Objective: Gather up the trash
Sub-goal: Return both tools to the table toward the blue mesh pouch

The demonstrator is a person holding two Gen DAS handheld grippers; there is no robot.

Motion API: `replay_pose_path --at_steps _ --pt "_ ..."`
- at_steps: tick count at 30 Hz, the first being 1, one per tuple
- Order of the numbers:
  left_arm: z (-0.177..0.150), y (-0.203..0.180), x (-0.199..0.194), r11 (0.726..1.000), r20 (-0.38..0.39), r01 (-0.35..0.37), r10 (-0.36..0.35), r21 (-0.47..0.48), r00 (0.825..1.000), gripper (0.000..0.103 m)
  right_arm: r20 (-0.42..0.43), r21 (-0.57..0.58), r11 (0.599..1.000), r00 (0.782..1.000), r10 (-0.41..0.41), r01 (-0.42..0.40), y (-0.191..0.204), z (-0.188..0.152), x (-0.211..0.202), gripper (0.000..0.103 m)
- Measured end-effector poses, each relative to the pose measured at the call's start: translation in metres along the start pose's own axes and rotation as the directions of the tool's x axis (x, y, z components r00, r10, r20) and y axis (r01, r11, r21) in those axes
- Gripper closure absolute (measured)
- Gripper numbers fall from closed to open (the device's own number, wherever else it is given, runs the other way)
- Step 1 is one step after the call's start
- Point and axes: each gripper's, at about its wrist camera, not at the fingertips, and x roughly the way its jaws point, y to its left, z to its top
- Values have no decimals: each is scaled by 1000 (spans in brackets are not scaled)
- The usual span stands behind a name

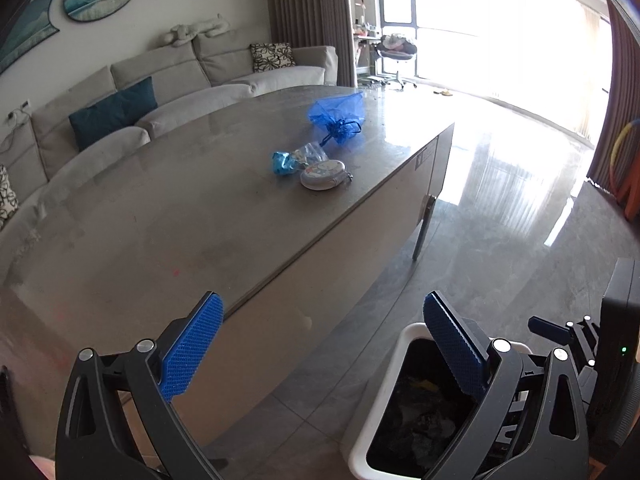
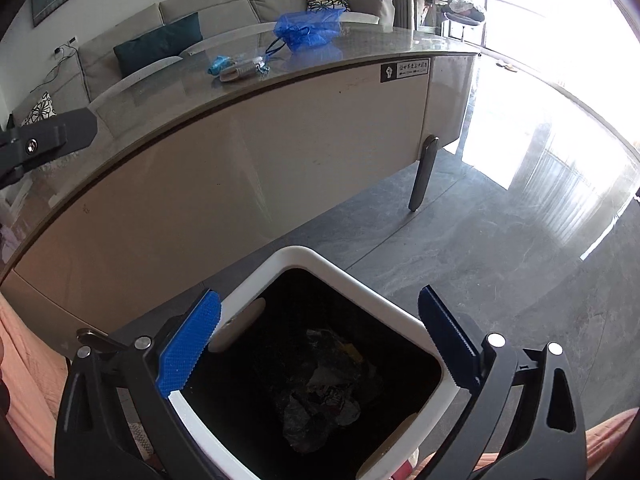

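Only one label shows print: a black sticker on the pale side panel of the table, just under the tabletop edge near its far corner, bearing a white raised-fist sign on its left end and a line of white characters too small to read. The same sticker shows in the left wrist view as a blurred strip on the table's side, with nothing legible. The round case on the tabletop carries a cartoon print, but no words can be made out.
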Motion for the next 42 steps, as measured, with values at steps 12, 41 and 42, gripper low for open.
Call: replay_pose_path --at_steps 12,41,42 --pt "51 20 18 1000 60 -1 0 13 998 4 243 -152 987 970 -22 60 8 108 -29 5" --pt "112 72 101 998 106 -66 65 8 992 4 105 -267 935 958 269 -233 31 294 133 5" --pt "112 73 102 997 107 -72 70 8 992 4 87 -256 934 956 280 -250 30 297 138 5"
